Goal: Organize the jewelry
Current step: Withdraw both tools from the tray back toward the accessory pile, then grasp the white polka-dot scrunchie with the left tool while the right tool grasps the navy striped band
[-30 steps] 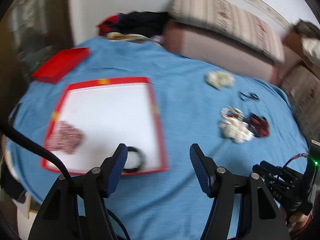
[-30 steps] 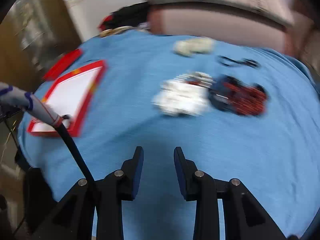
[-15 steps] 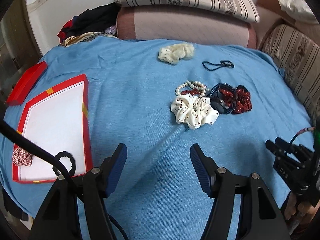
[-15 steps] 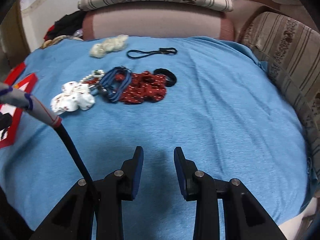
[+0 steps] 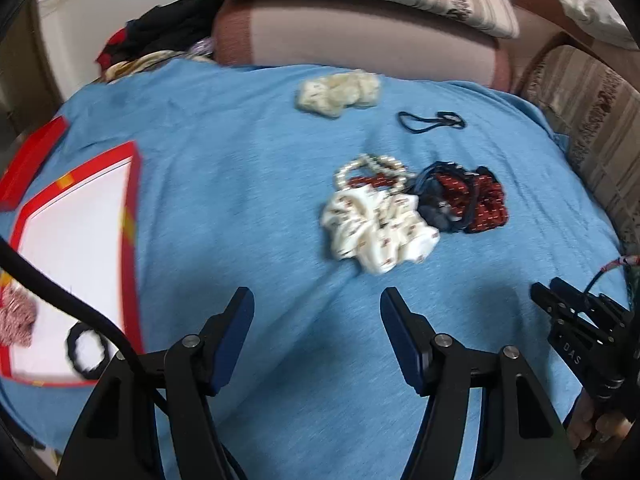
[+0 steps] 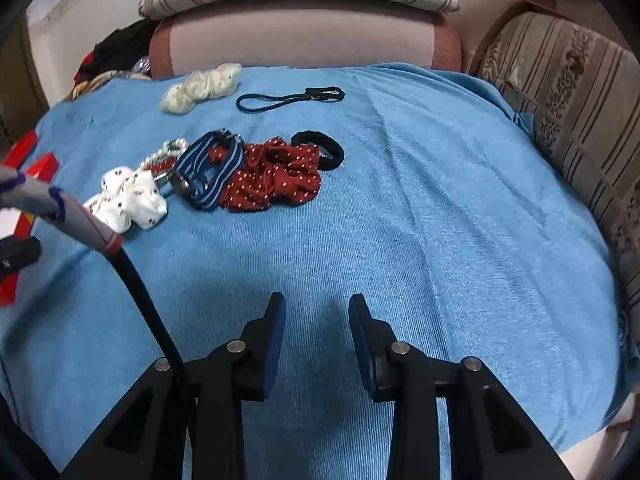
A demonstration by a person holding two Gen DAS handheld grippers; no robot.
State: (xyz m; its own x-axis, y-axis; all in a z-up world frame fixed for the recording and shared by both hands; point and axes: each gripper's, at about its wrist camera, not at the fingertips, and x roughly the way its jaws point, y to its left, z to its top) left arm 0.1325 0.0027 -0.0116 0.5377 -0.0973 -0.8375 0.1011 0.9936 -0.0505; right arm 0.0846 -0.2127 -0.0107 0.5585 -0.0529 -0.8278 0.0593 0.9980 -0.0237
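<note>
A pile of accessories lies on the blue cloth: a white dotted scrunchie point(image 5: 376, 232) point(image 6: 128, 200), a pearl bracelet point(image 5: 372, 168) point(image 6: 164, 154), a blue striped band point(image 6: 208, 172), a red dotted scrunchie point(image 5: 480, 196) point(image 6: 276, 176) and a black hair tie point(image 6: 324, 148). A red-rimmed white tray point(image 5: 76, 248) at the left holds a black ring tie point(image 5: 86, 350) and a pink checked scrunchie point(image 5: 16, 316). My left gripper point(image 5: 316, 308) is open and empty, short of the pile. My right gripper point(image 6: 316, 312) is open and empty over bare cloth.
A cream scrunchie point(image 5: 340, 94) point(image 6: 200, 88) and a thin black band point(image 5: 432, 122) point(image 6: 288, 98) lie farther back. A red lid point(image 5: 32, 156) sits left of the tray. Cushions point(image 6: 300, 36) line the back and right. Clothes point(image 5: 160, 36) are heaped at back left.
My left gripper swung right, away from the tray, then moved closer to the pile. My right gripper swung right, so the pile now sits at its left. Both stayed open.
</note>
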